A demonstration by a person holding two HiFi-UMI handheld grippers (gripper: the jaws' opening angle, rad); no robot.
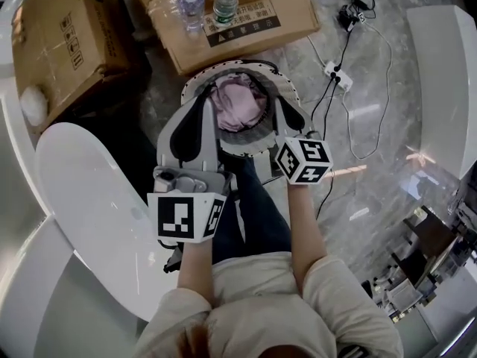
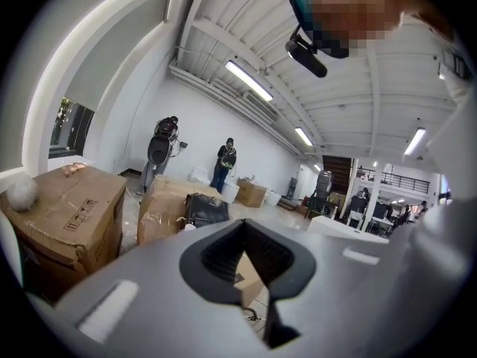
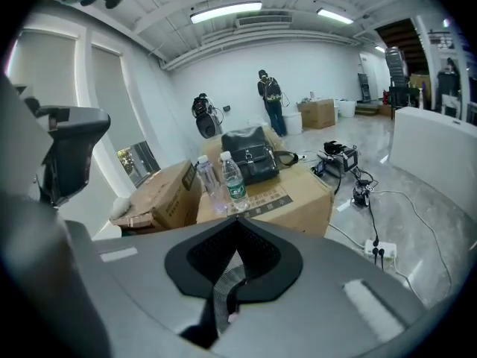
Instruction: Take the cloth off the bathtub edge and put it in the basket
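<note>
The pink cloth (image 1: 237,104) lies bunched inside the round white mesh basket (image 1: 289,89) on the floor ahead of me. Both grippers hover over the basket, one on each side. My left gripper (image 1: 200,99) is over the basket's left rim, and its jaws meet at the tips with nothing between them (image 2: 243,224). My right gripper (image 1: 277,103) is over the right rim and is shut and empty (image 3: 237,222). Through the gap under its pads I see the basket's mesh (image 3: 223,289). The white bathtub edge (image 1: 89,200) curves along the left and is bare.
A cardboard box (image 1: 238,21) with two water bottles (image 1: 191,6) stands just beyond the basket. A second box (image 1: 63,39) is at far left. A power strip (image 1: 335,75) and cables lie on the marble floor at right, near a white counter (image 1: 447,80). Two people stand far off.
</note>
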